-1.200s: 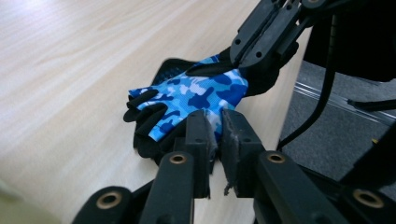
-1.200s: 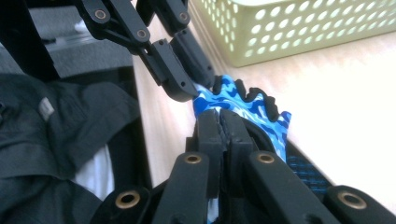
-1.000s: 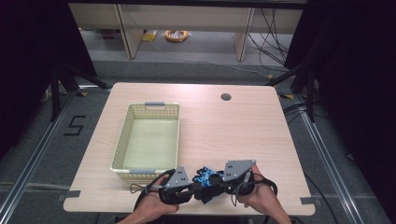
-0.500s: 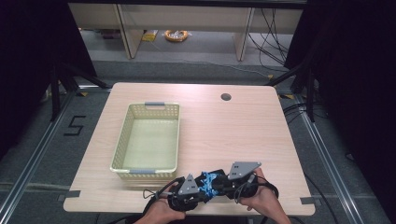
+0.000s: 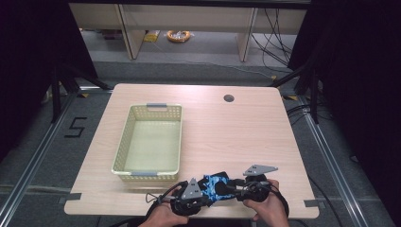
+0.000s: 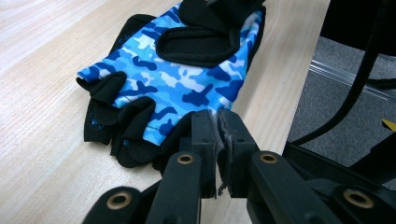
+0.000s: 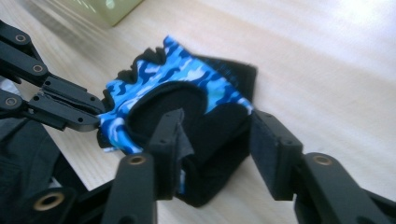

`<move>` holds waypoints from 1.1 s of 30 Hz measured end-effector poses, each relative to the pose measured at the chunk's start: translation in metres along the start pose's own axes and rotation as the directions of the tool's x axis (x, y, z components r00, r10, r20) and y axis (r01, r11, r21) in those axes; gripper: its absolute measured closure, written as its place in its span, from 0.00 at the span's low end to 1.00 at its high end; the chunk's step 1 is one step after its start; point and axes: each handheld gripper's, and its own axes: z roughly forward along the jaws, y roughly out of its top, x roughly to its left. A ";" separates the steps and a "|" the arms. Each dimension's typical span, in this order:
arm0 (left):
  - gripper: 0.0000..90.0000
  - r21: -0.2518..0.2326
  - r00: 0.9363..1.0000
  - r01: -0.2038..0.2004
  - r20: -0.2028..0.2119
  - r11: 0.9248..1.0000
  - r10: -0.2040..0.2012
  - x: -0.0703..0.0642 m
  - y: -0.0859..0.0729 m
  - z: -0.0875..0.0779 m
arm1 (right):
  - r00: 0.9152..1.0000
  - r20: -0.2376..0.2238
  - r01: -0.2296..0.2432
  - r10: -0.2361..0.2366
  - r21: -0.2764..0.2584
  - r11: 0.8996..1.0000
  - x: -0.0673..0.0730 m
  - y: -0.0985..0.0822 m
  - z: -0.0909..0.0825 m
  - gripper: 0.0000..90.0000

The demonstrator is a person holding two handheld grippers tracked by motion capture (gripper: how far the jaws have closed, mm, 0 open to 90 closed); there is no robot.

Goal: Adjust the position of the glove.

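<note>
Glove (image 6: 177, 74) unmoved; left gripper (image 6: 217, 126) stays clamped on it, right gripper (image 7: 212, 135) jaws apart.

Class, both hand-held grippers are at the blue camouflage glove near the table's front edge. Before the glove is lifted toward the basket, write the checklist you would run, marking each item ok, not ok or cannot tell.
1. Left hand-held gripper pinches the glove edge: ok, jaws shut on fabric.
2. Right hand-held gripper has closed on the cuff: not ok, jaws stand apart around it.
3. Basket holds nothing: ok.
4. Glove lies fully on the table: ok, though close to the front edge.
5. Grip firm enough to lift: cannot tell.
</note>
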 end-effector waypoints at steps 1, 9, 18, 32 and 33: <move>0.94 0.015 1.000 -0.020 -0.005 1.000 0.020 0.001 0.000 0.000 | 1.000 0.002 0.004 -0.004 0.017 1.000 -0.001 0.000 0.000 0.64; 0.95 0.011 1.000 -0.004 0.003 1.000 0.004 -0.002 -0.003 0.003 | 0.998 0.014 -0.058 0.057 0.097 0.994 -0.002 -0.003 0.011 0.82; 0.96 0.021 1.000 -0.028 -0.007 0.999 0.028 -0.001 -0.004 0.002 | 0.997 -0.044 -0.067 0.068 0.035 0.997 -0.012 -0.007 0.014 0.91; 0.96 0.024 1.000 -0.021 0.004 0.999 0.021 0.000 -0.005 0.004 | 0.994 -0.038 -0.102 0.105 0.063 0.993 -0.010 0.003 0.028 0.73; 0.96 0.023 1.000 -0.021 0.005 1.000 0.021 0.000 -0.005 0.004 | 0.996 -0.040 -0.075 0.077 0.050 0.996 -0.011 0.003 0.029 0.78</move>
